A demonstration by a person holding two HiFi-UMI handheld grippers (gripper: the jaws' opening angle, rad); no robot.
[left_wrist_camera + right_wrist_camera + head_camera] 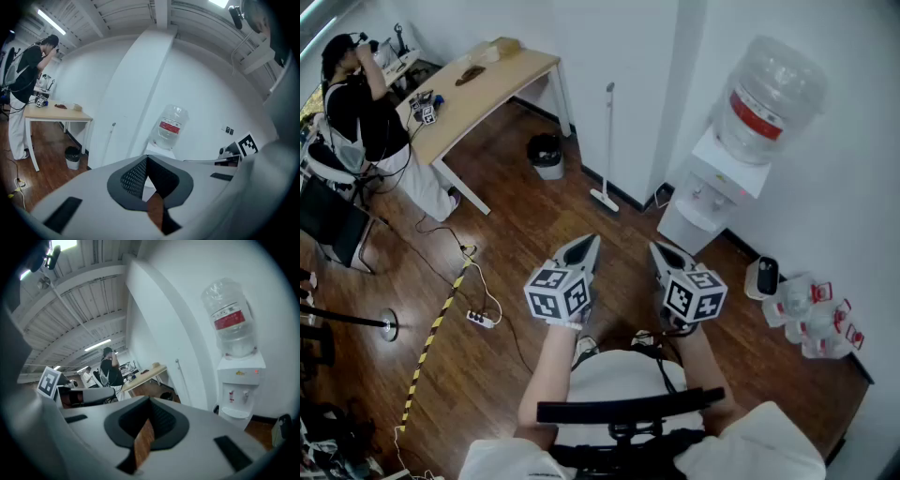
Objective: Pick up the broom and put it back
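Note:
The broom (608,141) leans upright against the white wall, its head (603,199) on the wood floor between the trash bin and the water dispenser. It shows as a thin pole in the left gripper view (111,135) and in the right gripper view (182,380). My left gripper (585,247) and right gripper (660,251) hover side by side in mid-air, well short of the broom and pointing toward it. Both are shut with nothing between their jaws. Each gripper's own view, left (146,161) and right (150,405), shows its jaws meeting at the tips.
A water dispenser (733,159) stands right of the broom and a black trash bin (546,154) left of it. A wooden table (478,89) sits at the far left with a person (352,103) beside it. Cables and a power strip (480,319) lie on the floor. Water jugs (816,314) stand at the right wall.

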